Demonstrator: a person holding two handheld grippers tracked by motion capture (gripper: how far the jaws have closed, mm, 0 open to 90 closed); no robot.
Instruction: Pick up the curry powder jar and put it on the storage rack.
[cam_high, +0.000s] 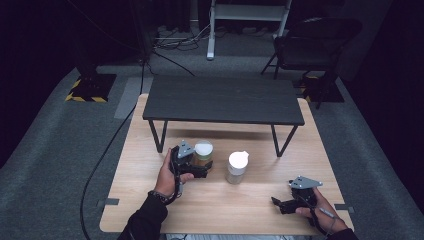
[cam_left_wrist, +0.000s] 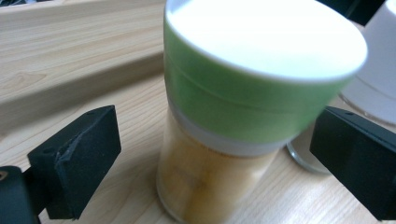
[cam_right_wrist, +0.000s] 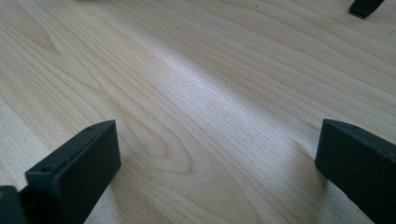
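A jar with a green-and-white lid (cam_high: 203, 151) and amber contents stands near the middle of the wooden table (cam_high: 150, 200). In the left gripper view this jar (cam_left_wrist: 243, 116) stands upright between the wide-apart jaws, with a gap on each side. My left gripper (cam_high: 199, 169) is open around it. A second jar with a white lid (cam_high: 236, 166) stands just to its right; its white lid (cam_left_wrist: 378, 84) shows at the right edge of the left gripper view. My right gripper (cam_high: 278, 204) hovers open over bare wood (cam_right_wrist: 210, 107) at the front right.
A low black bench (cam_high: 223, 100) stands across the far half of the table, with its legs on the wood. One black bench foot (cam_right_wrist: 366, 7) shows at the top right of the right gripper view. Cables and a chair (cam_high: 310, 40) lie on the floor beyond.
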